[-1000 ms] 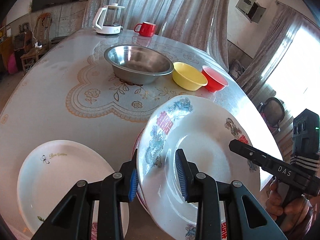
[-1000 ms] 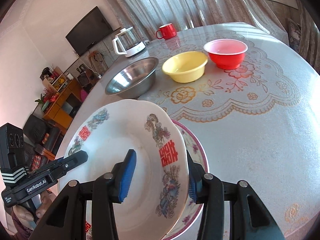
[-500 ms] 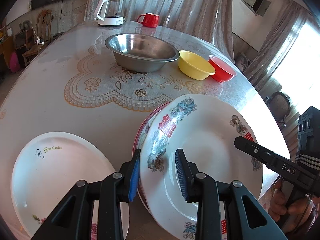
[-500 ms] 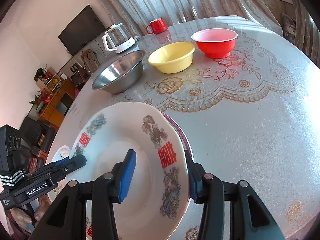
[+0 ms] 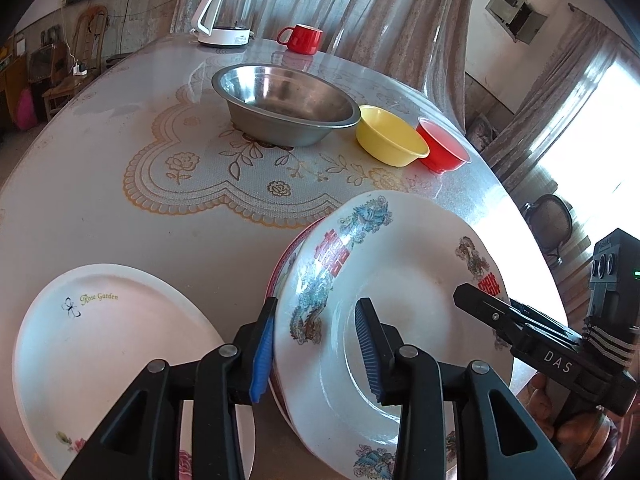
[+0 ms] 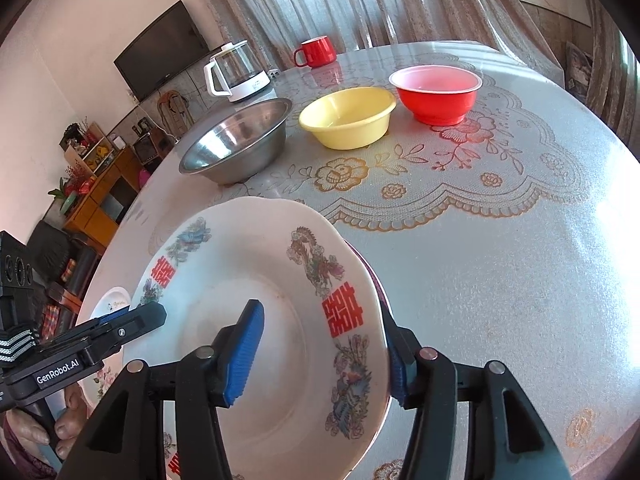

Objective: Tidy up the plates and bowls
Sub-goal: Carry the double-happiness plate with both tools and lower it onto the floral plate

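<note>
A white dragon-pattern plate (image 5: pixel 404 280) lies on top of a pink-rimmed plate (image 5: pixel 286 258) at the table's near edge. My left gripper (image 5: pixel 316 354) straddles its left rim with the jaws apart. My right gripper (image 6: pixel 320 352) straddles the opposite rim (image 6: pixel 360 320), jaws also apart. A white "Rose Garden" plate (image 5: pixel 112 344) lies to the left. A steel bowl (image 5: pixel 286 108), a yellow bowl (image 5: pixel 390 136) and a red bowl (image 5: pixel 442 148) stand in a row further back.
A glass kettle (image 5: pixel 226 16) and a red mug (image 5: pixel 302 38) stand at the far edge of the round table (image 5: pixel 80 184). Curtains hang behind. The table edge runs close on the right; a chair (image 5: pixel 554 224) stands beyond it.
The dragon plate has come down from a tilted, lifted pose and now rests on the pink-rimmed plate. Both grippers moved down with it, still straddling its rims.
</note>
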